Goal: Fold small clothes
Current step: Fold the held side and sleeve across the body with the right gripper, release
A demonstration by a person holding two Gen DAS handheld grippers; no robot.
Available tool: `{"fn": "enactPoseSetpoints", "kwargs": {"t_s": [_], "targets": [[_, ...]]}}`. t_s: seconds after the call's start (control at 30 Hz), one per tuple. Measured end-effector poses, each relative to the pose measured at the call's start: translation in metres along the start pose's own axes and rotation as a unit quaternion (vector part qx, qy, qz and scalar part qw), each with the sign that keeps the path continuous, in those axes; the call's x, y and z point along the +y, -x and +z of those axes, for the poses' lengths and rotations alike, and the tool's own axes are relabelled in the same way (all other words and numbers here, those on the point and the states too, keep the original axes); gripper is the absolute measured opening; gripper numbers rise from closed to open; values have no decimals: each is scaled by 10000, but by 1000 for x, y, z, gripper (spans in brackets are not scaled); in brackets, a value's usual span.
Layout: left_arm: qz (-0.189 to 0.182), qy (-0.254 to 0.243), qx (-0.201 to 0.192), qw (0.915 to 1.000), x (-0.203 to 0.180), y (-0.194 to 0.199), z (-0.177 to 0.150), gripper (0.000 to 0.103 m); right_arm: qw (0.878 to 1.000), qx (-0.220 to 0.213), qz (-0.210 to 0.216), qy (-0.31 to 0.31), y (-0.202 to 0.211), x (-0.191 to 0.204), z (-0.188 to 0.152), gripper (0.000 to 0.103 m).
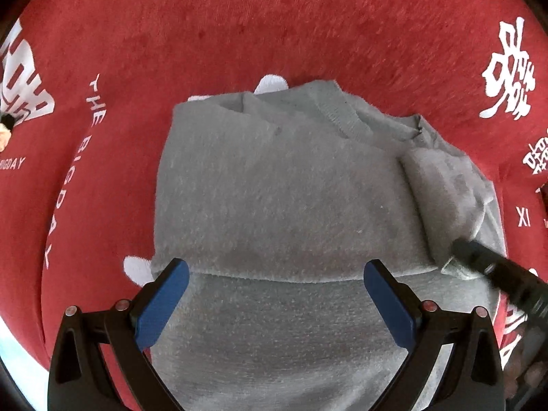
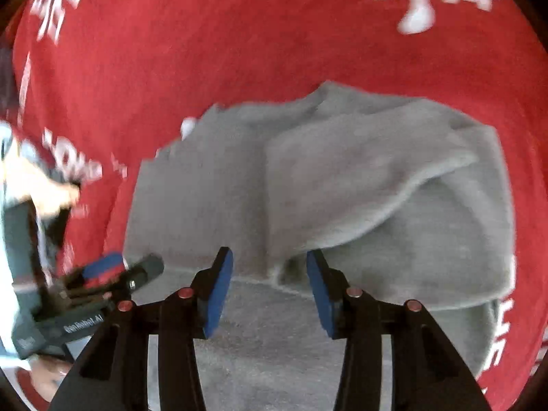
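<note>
A small grey fleece sweater (image 1: 281, 185) lies on a red cloth, its ribbed collar (image 1: 339, 116) at the far side and its near part folded up into a straight edge. My left gripper (image 1: 275, 274) is open, empty, just above that folded edge. A sleeve is folded over on the right. In the right wrist view the sweater (image 2: 359, 178) shows blurred, with a fold of cloth hanging between the pads of my right gripper (image 2: 270, 274), which stands open. The right gripper's tip (image 1: 479, 260) touches the sleeve's end in the left wrist view. The left gripper (image 2: 113, 270) shows at the left.
The red cloth (image 1: 239, 27) with white printed letters and characters covers the whole surface around the sweater. A person's hand and sleeve (image 2: 30, 185) show at the left edge of the right wrist view.
</note>
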State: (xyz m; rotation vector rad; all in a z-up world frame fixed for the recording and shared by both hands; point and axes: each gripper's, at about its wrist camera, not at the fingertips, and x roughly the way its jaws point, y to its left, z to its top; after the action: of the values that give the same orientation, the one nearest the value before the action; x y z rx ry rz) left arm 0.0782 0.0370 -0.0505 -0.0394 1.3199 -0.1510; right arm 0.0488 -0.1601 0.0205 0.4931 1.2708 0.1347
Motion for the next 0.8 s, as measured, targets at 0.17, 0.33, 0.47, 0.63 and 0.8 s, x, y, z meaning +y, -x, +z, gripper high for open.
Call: {"fn": "enactPoseSetpoints", "kwargs": {"t_s": [0.17,0.33,0.47,0.63,0.8], "targets": [[-46,-67,-13,10000,-7,1,2,103,9846,-199,294,-1710,2,-55,21,49],[-36,-94,-19,9999,-6,3,-3,103,9542,-406,837,-2843,-12,-88,28,12],[2,58,-106,9999,11,9,-6,103,9788,-553,1054,-1666,-7,-35,43,8],[189,279,-160,9993,45,14,-5,103,9948,-90,889,496,-27,68,41,9],[345,563,-176,9977,83,19,-9,103,9805,611,272,1847,-72,137,10,23]]}}
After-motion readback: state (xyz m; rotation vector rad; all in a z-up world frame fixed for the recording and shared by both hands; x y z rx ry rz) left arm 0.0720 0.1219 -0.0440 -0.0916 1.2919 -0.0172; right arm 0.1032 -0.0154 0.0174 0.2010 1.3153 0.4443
